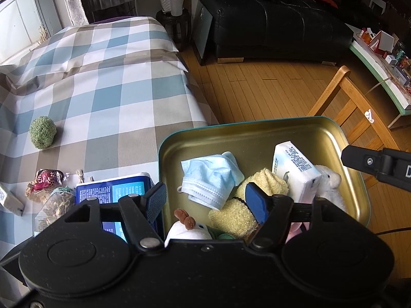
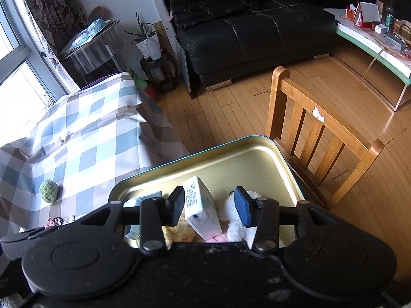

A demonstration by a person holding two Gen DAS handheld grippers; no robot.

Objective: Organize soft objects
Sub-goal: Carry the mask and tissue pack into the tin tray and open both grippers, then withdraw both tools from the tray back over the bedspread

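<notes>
Looking into the gold tin [image 1: 257, 133], we see soft things piled up: a blue mask [image 1: 210, 177], yellow cloths [image 1: 239, 213] and a white tissue pack [image 2: 201, 210]. Our right gripper [image 2: 210, 206] is open, with the pack leaning between its jaws, not squeezed. Our left gripper [image 1: 205, 200] is open and holds nothing. The green ball [image 1: 42, 132] still sits on the checked cloth [image 1: 115, 82], far off to the left, so our left gripper is the nearer one.
</notes>
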